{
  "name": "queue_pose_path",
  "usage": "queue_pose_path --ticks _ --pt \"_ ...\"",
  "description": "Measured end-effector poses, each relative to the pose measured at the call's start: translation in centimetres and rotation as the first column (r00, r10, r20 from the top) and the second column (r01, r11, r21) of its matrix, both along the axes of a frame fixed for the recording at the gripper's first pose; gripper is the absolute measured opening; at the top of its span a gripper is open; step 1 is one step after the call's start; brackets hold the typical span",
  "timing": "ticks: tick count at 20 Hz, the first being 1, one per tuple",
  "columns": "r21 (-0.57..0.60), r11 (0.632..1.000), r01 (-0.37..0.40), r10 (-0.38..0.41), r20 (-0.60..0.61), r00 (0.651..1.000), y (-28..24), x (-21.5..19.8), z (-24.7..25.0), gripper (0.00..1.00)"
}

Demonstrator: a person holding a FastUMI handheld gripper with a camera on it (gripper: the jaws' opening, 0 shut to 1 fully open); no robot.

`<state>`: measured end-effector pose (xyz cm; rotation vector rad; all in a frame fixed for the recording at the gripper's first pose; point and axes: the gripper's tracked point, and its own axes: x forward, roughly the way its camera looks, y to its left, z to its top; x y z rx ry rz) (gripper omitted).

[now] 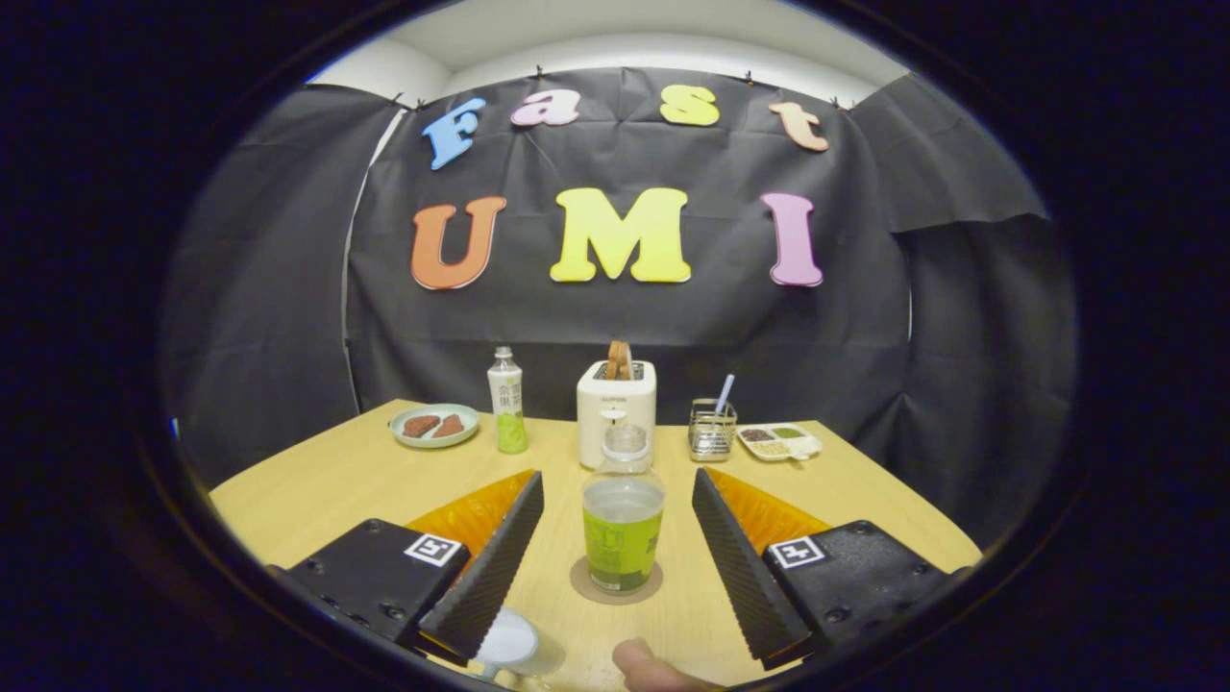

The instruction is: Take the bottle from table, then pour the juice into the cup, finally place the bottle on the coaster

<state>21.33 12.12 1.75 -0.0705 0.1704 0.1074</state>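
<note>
Light wood counter (336,481) carries the bottle (623,524), which stands upright on the round coaster (582,584) between the fingers of the tool (615,553). The fingers are spread wide, clear of the bottle on both sides. The cup (509,642) sits by the near end of the left finger. Farther back stand a toaster (616,408), a second bottle (506,402) and a plate (434,425).

Toaster (616,408) w/ bread, 2nd bottle (506,402), plate (434,425) of meat, wire basket (712,430), snack tray (779,441)
</note>
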Motion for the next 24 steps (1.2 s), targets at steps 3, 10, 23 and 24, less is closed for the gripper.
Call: queue_pose_path --ticks 3,10,23,24 --pt "-0.002 0.998 0.058 -0.058 -0.001 0.998 -1.5 -3.1 1.9 1.00" --pt "-0.022 0.998 0.053 -0.052 0.032 0.998 -3.4 -11.6 5.5 1.00" --pt "0.026 0.990 0.141 -0.144 0.212 0.967 -10.2 -25.7 7.0 1.00" --pt "0.067 0.991 0.118 -0.131 0.220 0.967 -9.9 -26.3 6.5 1.00"
